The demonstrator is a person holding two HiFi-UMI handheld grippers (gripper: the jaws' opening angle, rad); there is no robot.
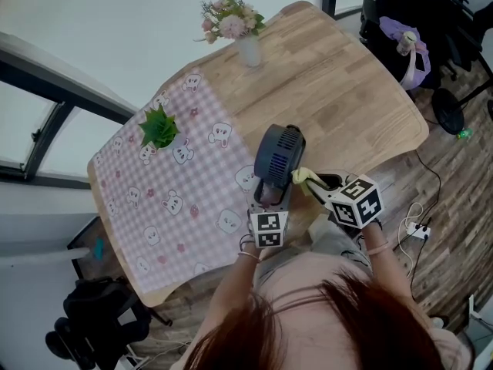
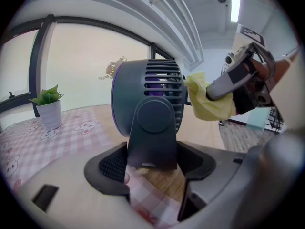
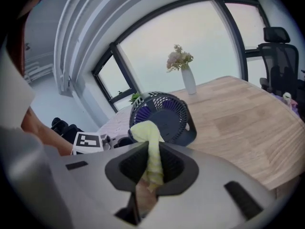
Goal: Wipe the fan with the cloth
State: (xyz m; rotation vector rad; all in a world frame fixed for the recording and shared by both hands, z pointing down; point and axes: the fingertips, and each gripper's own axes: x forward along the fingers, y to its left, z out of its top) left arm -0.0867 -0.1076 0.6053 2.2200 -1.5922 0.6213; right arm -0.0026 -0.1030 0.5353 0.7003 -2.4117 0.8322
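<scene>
A small dark blue desk fan [image 1: 277, 154] [image 2: 148, 99] [image 3: 159, 114] stands near the table's front edge, at the border of the pink checked cloth. My left gripper [image 1: 268, 199] [image 2: 155, 168] is shut on the fan's stand, jaws pressed to both sides. My right gripper [image 1: 323, 187] [image 3: 151, 163] is shut on a yellow cloth [image 1: 303, 177] [image 2: 207, 101] [image 3: 150, 149]. The cloth's bunched end sits against the fan's side at the grille.
A wooden table [image 1: 354, 99] carries a pink checked tablecloth [image 1: 169, 199], a small potted plant [image 1: 159, 128] and a vase of flowers [image 1: 235, 25] at the far side. An office chair and bags [image 1: 420, 29] stand to the right, a power strip [image 1: 417, 230] on the floor.
</scene>
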